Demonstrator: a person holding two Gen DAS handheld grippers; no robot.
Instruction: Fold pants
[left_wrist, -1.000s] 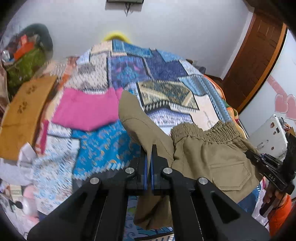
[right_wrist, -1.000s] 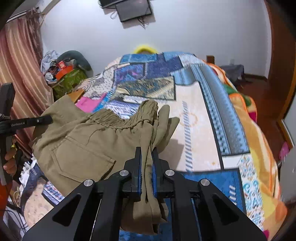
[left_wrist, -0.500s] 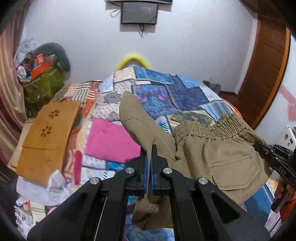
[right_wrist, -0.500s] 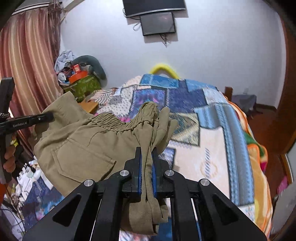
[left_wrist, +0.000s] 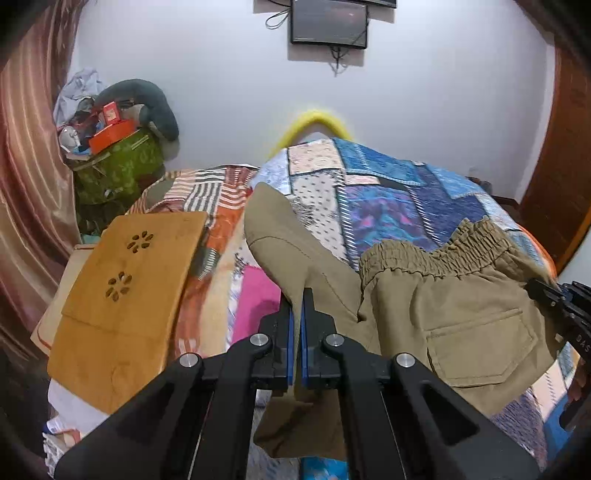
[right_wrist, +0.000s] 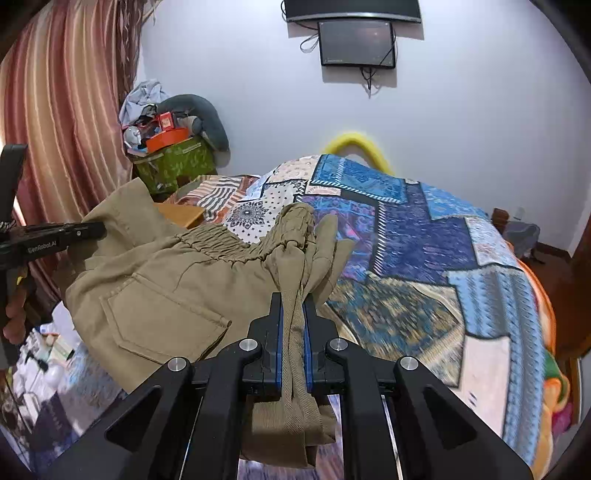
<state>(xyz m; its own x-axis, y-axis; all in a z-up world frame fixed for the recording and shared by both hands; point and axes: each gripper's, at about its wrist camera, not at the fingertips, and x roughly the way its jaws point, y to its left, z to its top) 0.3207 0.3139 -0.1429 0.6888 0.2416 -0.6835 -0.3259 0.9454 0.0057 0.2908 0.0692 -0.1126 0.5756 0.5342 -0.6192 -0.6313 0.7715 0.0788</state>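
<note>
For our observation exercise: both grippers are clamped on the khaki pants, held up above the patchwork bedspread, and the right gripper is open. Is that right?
One detail is wrong. The right gripper is shut on the khaki pants, as the right wrist view shows. The left gripper is clamped too, above the patchwork bedspread.

A white wall (right_wrist: 461, 92) carries a dark screen (right_wrist: 356, 42). Below it, a bed with a patchwork blanket (right_wrist: 424, 236) fills the room. A striped reddish curtain (right_wrist: 62, 92) hangs left; a wooden door (left_wrist: 561, 166) stands right.
</note>
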